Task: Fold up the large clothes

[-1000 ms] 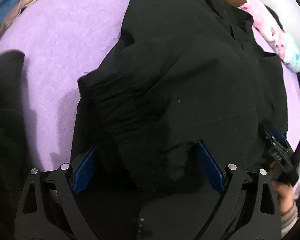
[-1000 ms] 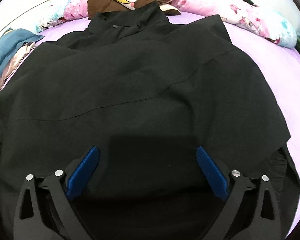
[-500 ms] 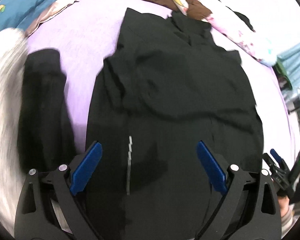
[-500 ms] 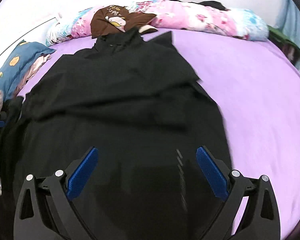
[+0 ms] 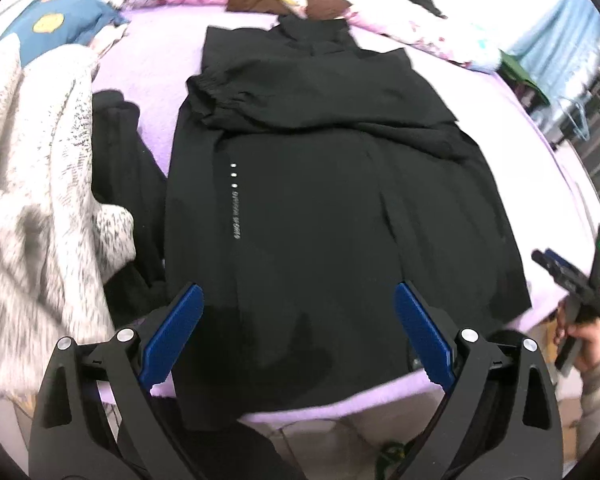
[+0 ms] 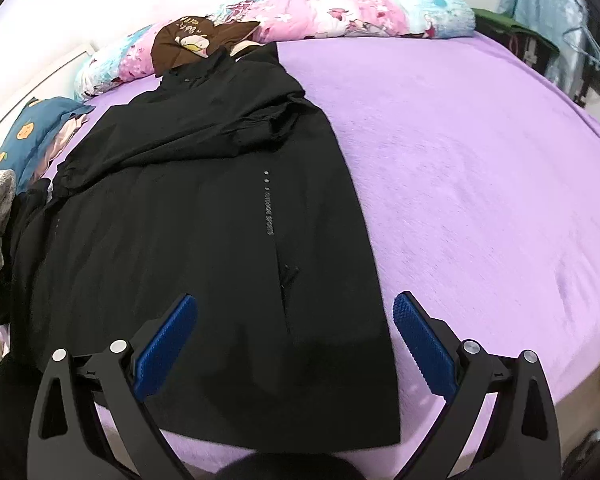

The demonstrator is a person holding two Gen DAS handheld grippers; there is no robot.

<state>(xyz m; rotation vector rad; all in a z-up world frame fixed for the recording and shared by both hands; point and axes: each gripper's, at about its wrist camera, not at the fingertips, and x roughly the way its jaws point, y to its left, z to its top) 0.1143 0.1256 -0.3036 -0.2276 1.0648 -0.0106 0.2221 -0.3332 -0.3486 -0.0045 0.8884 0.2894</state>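
A large black jacket (image 5: 320,184) lies flat on the purple bed, collar at the far end, both sleeves folded in across the chest. It also fills the left half of the right wrist view (image 6: 204,240). My left gripper (image 5: 300,320) is open and empty, above the jacket's near hem. My right gripper (image 6: 296,340) is open and empty over the hem's right part. The right gripper shows at the right edge of the left wrist view (image 5: 568,276), held in a hand.
A grey-white knit garment (image 5: 32,200) and another black garment (image 5: 124,160) lie left of the jacket. Floral pillows (image 6: 340,12), a brown cloth (image 6: 196,40) and a blue pillow (image 6: 32,128) line the far side. Bare purple bedding (image 6: 480,180) lies to the right.
Both grippers have pulled back and up from the jacket toward the bed's near edge. The folded jacket now shows whole, with its near hem in view.
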